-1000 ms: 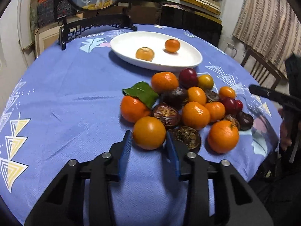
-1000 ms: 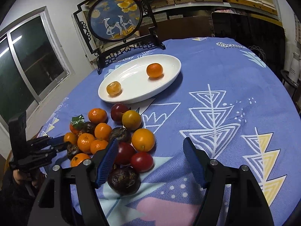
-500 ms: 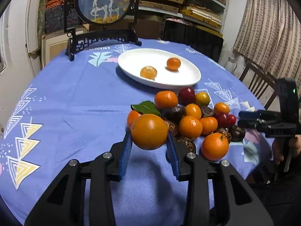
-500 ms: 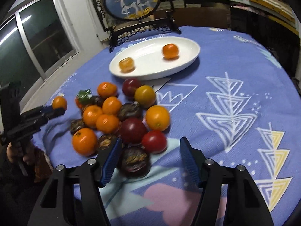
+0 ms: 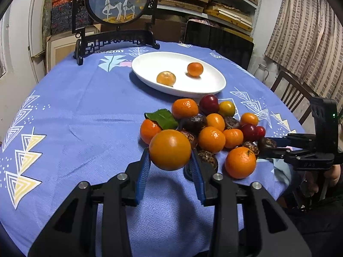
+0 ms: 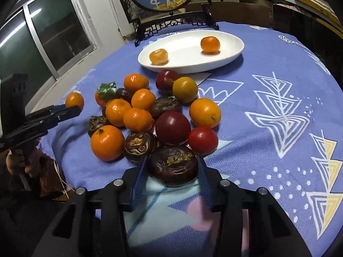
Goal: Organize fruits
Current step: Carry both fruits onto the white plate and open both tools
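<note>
Orange fruit (image 5: 169, 149) is pinched aloft in the left hand-held gripper (image 5: 170, 167); the right hand-held gripper (image 6: 172, 178) brackets a dark purple fruit (image 6: 173, 165), contact unclear.

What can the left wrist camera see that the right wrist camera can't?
Only the left wrist view shows the striped curtain and a wooden chair. Only the right wrist view shows the window and a dark fruit between the right gripper fingers. Both show the white plate with two oranges and the fruit pile.

Tablecloth (image 5: 75, 117): matt woven blue cloth. Plate (image 5: 214, 90): glossy white ceramic. Orange (image 5: 170, 149): smooth, shiny. Dark fruit (image 6: 173, 165): wrinkled, glossy.
</note>
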Motion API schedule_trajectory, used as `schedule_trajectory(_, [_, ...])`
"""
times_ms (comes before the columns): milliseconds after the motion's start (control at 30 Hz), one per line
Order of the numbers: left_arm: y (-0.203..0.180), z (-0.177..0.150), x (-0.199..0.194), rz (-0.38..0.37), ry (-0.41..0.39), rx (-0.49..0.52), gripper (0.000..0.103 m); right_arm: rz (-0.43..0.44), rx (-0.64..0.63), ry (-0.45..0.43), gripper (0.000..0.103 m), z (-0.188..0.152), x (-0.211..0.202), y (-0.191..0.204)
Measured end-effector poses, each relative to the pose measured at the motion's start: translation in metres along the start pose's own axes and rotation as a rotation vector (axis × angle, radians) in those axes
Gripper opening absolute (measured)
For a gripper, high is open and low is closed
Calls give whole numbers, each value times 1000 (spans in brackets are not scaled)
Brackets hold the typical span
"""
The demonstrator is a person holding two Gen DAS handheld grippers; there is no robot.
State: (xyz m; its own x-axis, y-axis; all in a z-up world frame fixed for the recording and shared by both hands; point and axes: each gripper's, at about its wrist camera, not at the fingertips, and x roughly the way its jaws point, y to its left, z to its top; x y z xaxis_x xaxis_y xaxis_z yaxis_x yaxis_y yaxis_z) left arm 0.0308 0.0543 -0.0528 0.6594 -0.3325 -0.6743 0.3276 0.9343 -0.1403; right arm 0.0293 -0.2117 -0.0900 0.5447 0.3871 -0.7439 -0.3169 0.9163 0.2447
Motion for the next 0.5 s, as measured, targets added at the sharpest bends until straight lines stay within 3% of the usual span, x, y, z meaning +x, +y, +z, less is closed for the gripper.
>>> schedule_trajectory(267, [-2, 17, -9, -14, -34, 12, 36, 31, -10, -95, 45, 15, -44, -5])
schedule_trajectory(500, [2, 66, 16, -53, -27, 1, 36, 30, 1, -171, 45, 70, -49, -22])
